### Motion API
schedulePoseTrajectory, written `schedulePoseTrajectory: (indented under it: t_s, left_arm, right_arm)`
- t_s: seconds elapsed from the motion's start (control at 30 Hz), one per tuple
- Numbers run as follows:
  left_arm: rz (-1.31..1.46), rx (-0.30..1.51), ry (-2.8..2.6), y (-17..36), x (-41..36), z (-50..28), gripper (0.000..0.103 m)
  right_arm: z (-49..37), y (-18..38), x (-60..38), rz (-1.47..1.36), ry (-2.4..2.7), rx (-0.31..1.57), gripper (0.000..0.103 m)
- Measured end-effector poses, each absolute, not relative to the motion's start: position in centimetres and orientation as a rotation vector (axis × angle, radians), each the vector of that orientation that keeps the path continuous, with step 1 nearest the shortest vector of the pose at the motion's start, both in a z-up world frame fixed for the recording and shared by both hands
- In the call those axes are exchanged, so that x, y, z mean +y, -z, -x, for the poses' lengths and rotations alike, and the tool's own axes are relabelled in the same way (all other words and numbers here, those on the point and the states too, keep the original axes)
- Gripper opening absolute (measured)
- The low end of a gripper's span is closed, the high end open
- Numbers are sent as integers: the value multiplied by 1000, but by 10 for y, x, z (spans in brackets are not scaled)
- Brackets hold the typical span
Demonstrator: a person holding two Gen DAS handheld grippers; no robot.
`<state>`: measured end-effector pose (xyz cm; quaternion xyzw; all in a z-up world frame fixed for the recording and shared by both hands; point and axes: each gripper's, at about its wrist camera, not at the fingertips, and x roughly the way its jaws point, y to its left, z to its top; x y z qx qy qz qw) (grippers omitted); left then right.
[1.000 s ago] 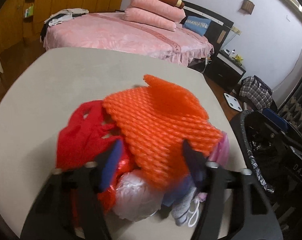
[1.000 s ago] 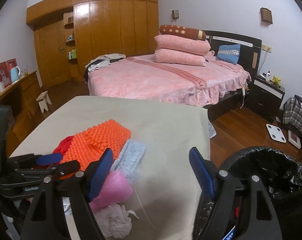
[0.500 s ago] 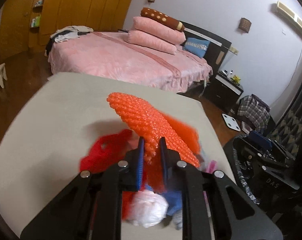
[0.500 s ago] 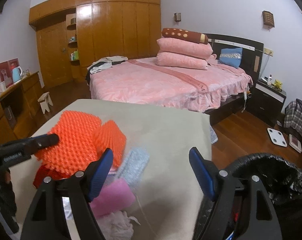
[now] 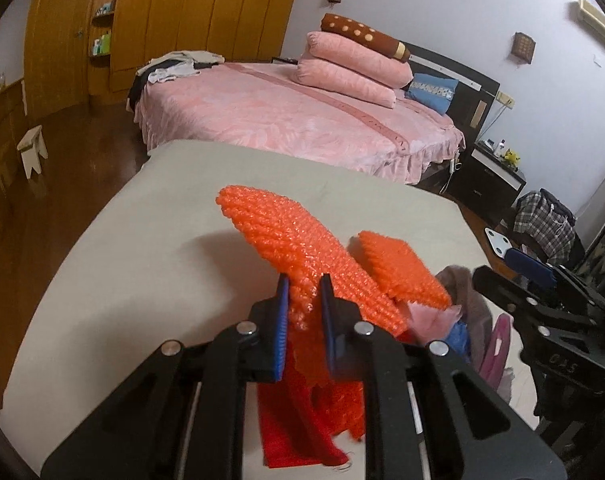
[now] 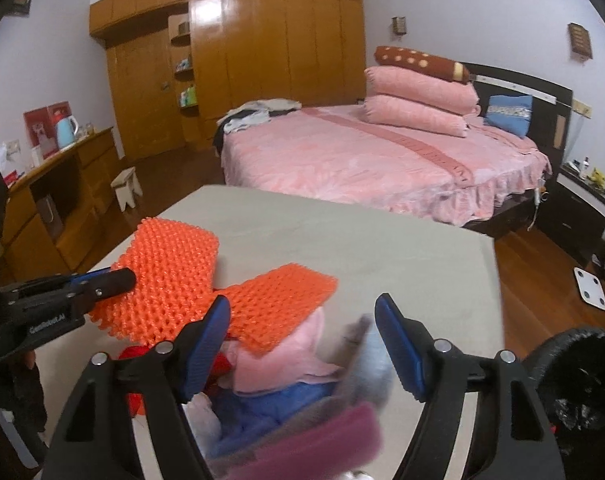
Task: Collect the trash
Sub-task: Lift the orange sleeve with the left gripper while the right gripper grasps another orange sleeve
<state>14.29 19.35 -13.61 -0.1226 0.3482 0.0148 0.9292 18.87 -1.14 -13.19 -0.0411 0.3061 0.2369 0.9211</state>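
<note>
We hold orange foam netting in the left jaws; the right jaws are closing over the pile.

Our left gripper (image 5: 304, 300) pinches the orange foam net (image 5: 298, 244) narrowly, its long axis running up and away from the jaws. Our right gripper (image 6: 302, 336) stands wide with nothing pressed yet, the trash pile (image 6: 286, 384) directly below and ahead of it, so this hand is nearer. The bin (image 6: 582, 380) lies to the right, off the beige table (image 6: 382, 248). Beyond is a pink bed (image 6: 362, 156) and a wooden wardrobe (image 6: 262, 48).
</note>
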Motion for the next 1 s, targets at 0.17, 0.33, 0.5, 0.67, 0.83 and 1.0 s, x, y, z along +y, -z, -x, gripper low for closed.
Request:
schedulePoseTrajectory:
  t_s: [0.17, 0.33, 0.5, 0.67, 0.83, 1.0]
  left_arm:
    - [277, 730, -35, 147, 206, -140, 14]
    - [263, 744, -25, 155, 206, -143, 14]
    - [271, 755, -13, 163, 209, -148, 14]
    - [280, 749, -7, 161, 210, -151, 14]
    - [281, 717, -8, 150, 210, -146, 14]
    - [275, 688, 2, 136, 206, -140, 14]
  right_arm:
    - [-200, 148, 3, 102, -475, 677, 72]
    - [-206, 166, 15, 131, -479, 734, 68]
    - [-205, 179, 21, 130, -530, 792, 44]
    - [-202, 173, 17, 126, -566, 771, 19]
    - [-195, 157, 5, 83, -603, 737, 6]
    - [-187, 137, -9, 67, -628, 694, 6]
